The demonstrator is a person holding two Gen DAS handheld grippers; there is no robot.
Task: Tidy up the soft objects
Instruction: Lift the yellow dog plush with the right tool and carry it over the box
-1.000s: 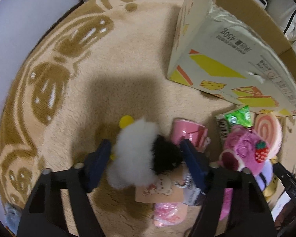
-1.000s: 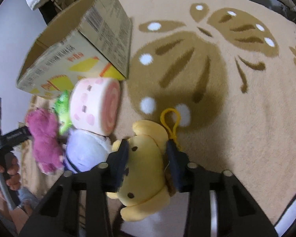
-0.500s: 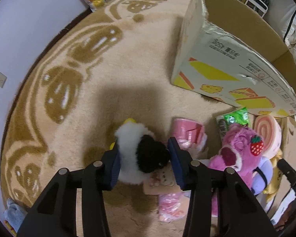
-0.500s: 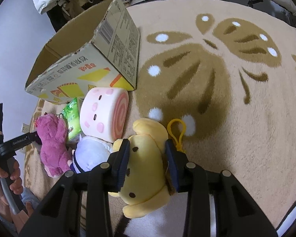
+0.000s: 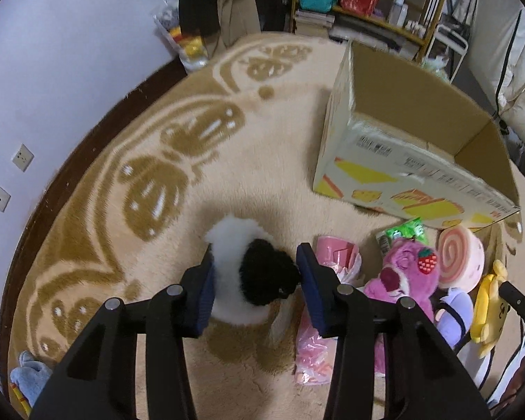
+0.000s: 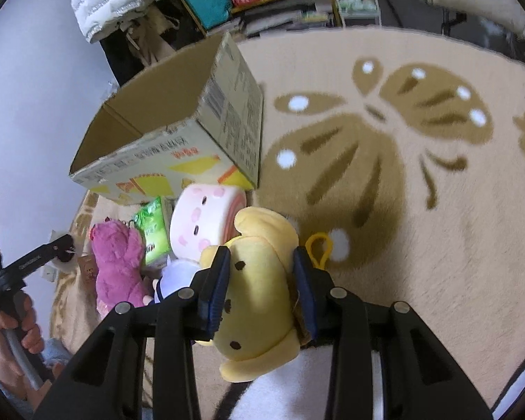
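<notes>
While both tongs are loaded at once, the likeliest trouble is a toy slipping on the way to the cardboard box [image 5: 416, 175]: soft fur compresses and gives the pads little to bite. The left tongs [image 5: 255, 280] are clamped on the black-and-white fluffy toy [image 5: 248, 273], which sits squarely between the blue pads, the white end poking out ahead. The right tongs [image 6: 262, 280] are closed narrow on the yellow dog plush [image 6: 259, 287], gripped around its middle, so its head hangs below the pads and its yellow loop [image 6: 318, 248] dangles to one side; that loop could snag. On the carpet [image 5: 122, 140] in front of the box lie the pink bear [image 5: 406, 276], the pink roll cushion [image 5: 460, 262] and a lilac plush [image 5: 455, 311], close enough for a low carry to drag them.
</notes>
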